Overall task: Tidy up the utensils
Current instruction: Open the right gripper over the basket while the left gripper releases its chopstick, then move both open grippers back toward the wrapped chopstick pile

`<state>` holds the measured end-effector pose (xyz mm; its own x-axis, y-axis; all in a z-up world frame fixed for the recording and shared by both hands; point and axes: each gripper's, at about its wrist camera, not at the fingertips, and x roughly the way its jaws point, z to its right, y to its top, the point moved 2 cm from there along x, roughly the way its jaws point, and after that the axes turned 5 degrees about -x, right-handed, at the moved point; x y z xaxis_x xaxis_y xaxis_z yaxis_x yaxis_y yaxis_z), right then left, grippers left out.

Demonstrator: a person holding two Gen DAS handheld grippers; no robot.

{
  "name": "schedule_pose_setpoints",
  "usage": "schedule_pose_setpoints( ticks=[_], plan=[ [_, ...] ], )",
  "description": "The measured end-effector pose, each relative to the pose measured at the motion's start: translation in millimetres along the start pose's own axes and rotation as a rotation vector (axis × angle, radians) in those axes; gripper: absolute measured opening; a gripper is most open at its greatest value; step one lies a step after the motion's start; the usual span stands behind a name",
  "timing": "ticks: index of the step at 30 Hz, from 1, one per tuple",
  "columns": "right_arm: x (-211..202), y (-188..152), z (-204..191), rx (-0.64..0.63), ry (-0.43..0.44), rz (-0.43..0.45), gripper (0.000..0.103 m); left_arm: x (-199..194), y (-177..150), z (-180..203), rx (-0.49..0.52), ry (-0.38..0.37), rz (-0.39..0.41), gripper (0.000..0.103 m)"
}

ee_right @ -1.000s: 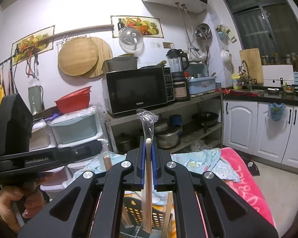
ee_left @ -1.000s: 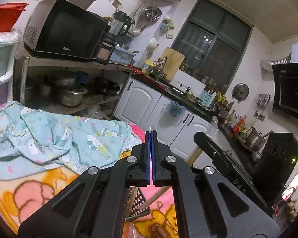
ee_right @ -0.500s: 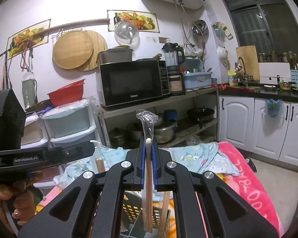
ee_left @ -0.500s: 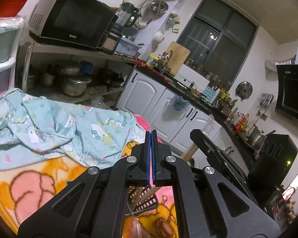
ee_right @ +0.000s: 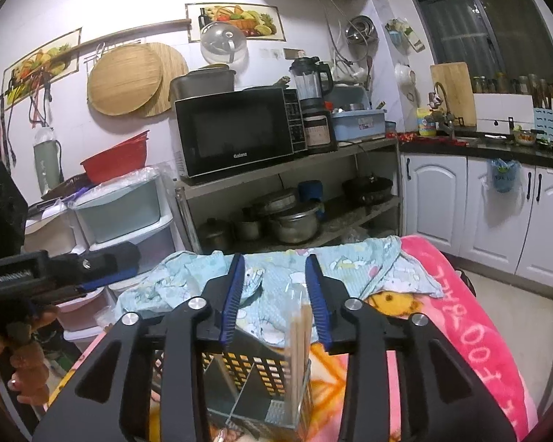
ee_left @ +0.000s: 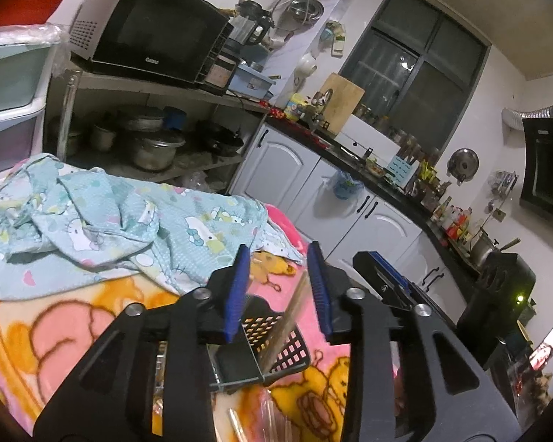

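A black perforated utensil caddy (ee_left: 276,346) with dividers stands on the cartoon blanket; it also shows in the right wrist view (ee_right: 254,375). Wooden chopsticks (ee_left: 285,328) lean in its right compartment, seen upright in the right wrist view (ee_right: 299,350), partly in clear wrap. My left gripper (ee_left: 278,289) is open just above the caddy, holding nothing. My right gripper (ee_right: 274,294) is open above the caddy, the chopsticks standing free between its blue pads (ee_right: 317,294). More wrapped chopsticks (ee_left: 239,425) lie on the blanket near me.
A crumpled light-blue printed cloth (ee_left: 103,221) lies on the blanket behind the caddy. A shelf with a microwave (ee_right: 236,132) and pots stands beyond. White cabinets (ee_right: 497,217) are to the right. The other gripper's body (ee_right: 48,276) is at the left.
Both grippers have opened. The right one has let go of the chopsticks, which now stand in the caddy. Both views have tipped down toward the caddy.
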<state>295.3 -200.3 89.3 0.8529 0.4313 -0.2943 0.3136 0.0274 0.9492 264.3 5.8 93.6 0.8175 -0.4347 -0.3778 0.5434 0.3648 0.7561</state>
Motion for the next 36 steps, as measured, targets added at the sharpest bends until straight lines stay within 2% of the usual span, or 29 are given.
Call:
schedule_pose_setpoints(
  ticks=[10,15,23,36],
  plan=[
    [-25,-8,8,0.029,-0.02,-0.04,0.047,-32,-3,1,0.014,0.044,0.055,0.078],
    [-36,-12,8,0.037,-0.022,-0.07,0.051,-46,-8,4,0.031,0.053,0.067,0.092],
    [-51,-18,2,0.047,-0.005,-0.096,0.058,-61,-20,-4,0.009,0.066,0.062,0.092],
    [-72,-29,-11,0.004,0.018,-0.13,0.059,-78,-39,-12,-0.008,0.079,0.051,0.092]
  ],
)
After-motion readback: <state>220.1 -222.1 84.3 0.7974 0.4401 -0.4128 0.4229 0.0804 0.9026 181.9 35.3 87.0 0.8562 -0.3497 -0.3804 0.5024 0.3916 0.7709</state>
